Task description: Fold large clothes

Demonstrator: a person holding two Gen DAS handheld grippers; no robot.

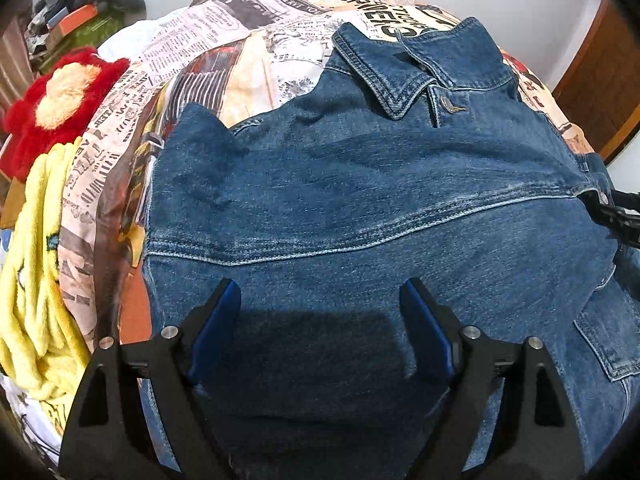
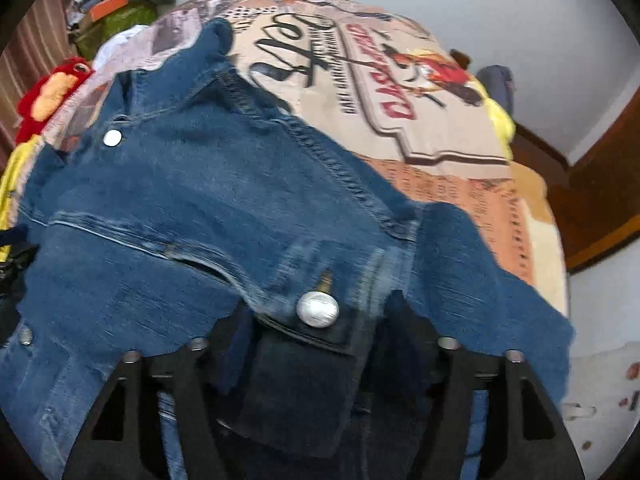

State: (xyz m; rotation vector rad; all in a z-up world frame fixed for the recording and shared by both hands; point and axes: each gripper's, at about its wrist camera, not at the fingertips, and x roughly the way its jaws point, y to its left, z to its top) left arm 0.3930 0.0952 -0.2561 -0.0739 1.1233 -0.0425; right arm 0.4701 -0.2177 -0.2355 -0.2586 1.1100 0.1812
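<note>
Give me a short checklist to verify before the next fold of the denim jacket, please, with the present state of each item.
1. Left hand-held gripper open above the jacket: ok, its fingers stand apart with flat denim between them, nothing clamped.
2. Right hand-held gripper holds cloth: cannot tell, denim with a button covers the fingertips.
3. Jacket lies flat: not ok, the right wrist view shows bunched folds near the front.
4. Collar laid out: ok, it lies turned down at the far end.
5. Space on the bedspread beyond the jacket: ok, bare print shows there.
6. Yellow blanket apart from the jacket: ok, bedspread shows between them.
</note>
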